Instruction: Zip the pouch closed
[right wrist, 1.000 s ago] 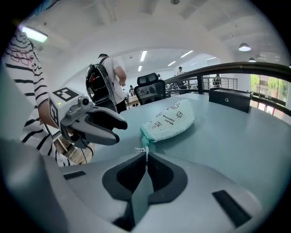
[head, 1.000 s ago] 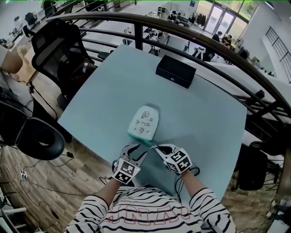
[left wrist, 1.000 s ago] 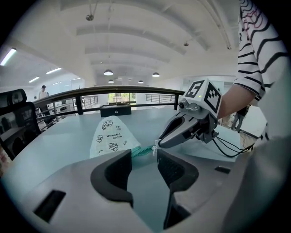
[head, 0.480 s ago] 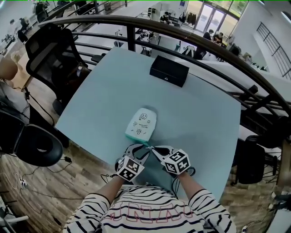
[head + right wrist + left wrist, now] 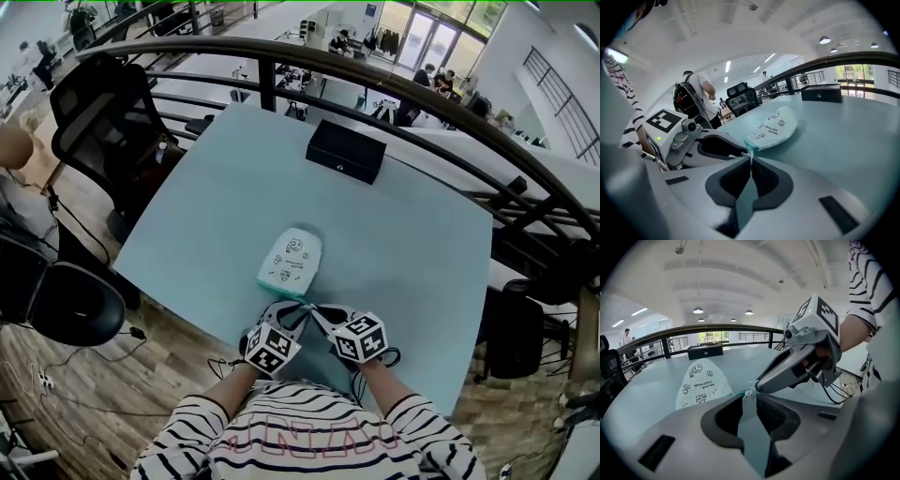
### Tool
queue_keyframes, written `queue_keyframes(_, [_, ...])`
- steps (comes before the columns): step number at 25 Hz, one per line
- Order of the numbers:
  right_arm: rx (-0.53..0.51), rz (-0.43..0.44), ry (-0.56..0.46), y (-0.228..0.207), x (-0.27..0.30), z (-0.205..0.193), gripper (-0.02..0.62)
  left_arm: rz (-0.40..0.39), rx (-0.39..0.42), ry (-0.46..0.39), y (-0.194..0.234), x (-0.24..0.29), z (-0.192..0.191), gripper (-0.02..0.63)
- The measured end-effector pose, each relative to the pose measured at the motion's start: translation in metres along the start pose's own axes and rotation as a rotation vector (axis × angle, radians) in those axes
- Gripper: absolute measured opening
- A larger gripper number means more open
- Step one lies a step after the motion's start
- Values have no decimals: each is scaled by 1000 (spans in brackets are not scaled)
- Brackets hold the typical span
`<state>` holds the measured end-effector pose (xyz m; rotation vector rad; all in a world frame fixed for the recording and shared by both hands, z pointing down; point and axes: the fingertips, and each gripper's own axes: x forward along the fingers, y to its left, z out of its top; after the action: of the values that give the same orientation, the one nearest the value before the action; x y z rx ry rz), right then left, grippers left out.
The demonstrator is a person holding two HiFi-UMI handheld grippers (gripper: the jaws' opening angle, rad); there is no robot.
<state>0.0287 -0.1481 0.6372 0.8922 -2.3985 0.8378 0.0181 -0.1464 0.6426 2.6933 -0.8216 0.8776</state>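
Pouch [image 5: 292, 262] flat on tabletop [image 5: 403, 244], near front edge. Right gripper [image 5: 314, 311] clamped on zipper pull [image 5: 750, 153] at pouch's near end. Left gripper [image 5: 749, 396] jaws closing, pouch corner at tips, not pinched yet.

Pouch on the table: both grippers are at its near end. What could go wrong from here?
1. The left gripper is closing its jaws with the pouch end only at their tips; they may miss it, and the pouch would slide.
2. The right gripper pinches the small zipper pull at its tips; it may slip out.
3. Both grippers crowd together; they may collide.
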Motion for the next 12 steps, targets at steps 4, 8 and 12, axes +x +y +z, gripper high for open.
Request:
queue_keyframes(4, [16, -13, -4, -2, 0, 1, 35, 7, 0, 1, 3, -1, 1, 60])
queue_keyframes(8, [14, -21, -8, -3, 0, 0, 35, 6, 5, 3, 2, -1, 0, 38])
queue_keyframes(12, [-19, -31, -9, -3, 0, 0, 35, 4, -23, 10, 3, -2, 0, 26])
